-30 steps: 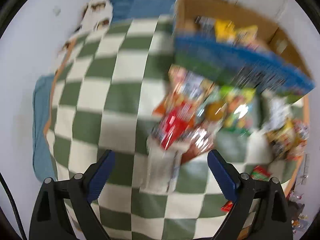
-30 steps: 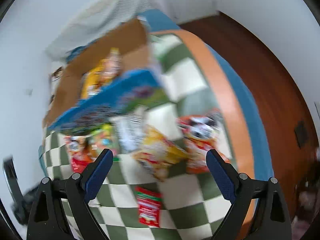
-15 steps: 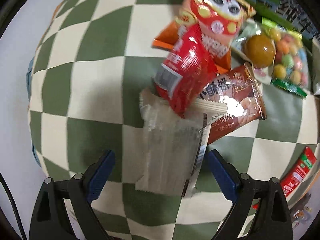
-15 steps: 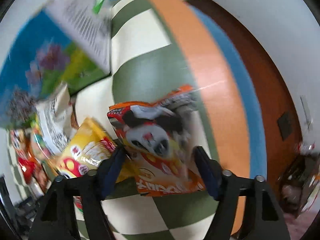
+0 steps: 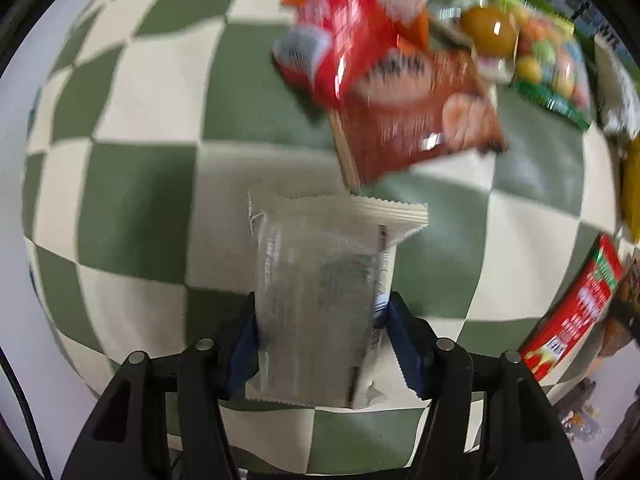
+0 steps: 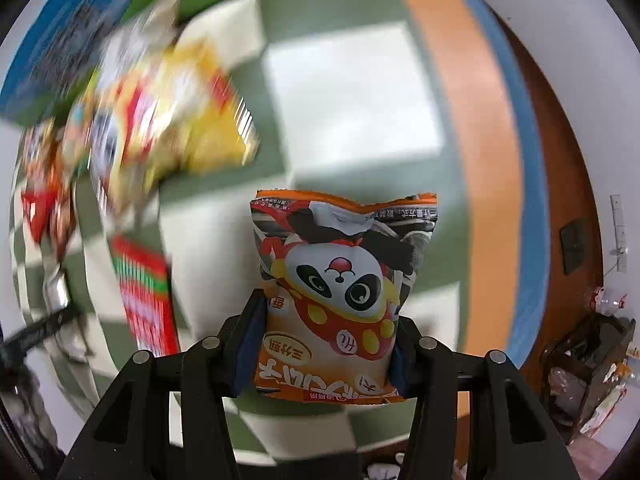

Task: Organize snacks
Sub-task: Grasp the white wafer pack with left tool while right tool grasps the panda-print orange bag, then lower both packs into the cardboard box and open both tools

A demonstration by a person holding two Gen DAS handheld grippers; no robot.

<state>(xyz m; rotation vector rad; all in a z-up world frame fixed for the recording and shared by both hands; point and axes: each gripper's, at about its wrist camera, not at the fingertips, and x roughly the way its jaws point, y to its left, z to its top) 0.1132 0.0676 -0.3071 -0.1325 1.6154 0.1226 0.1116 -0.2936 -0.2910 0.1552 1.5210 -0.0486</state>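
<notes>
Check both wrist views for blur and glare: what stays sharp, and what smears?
Left wrist view: the white packet between the closing left gripper reads fairly sharp; the red snack pile smears, with glare streaks. Right wrist view: the panda bag in the closing right gripper is crisp; the yellow bag streaks. Fisheye bends the checkered cloth.

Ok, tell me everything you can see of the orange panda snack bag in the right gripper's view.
The orange panda bag is a puffy, glossy plastic snack packet printed with a cartoon panda face, red and yellow trim, black-and-white panels near the top and white lettering on the orange lower part. Its crimped top edge points away from the camera. It sits lengthwise between the jaws of the right gripper, whose blue pads press its two sides as they close. Below it lies the green-and-cream checked cloth. Whether it still rests on the cloth cannot be told.
</notes>
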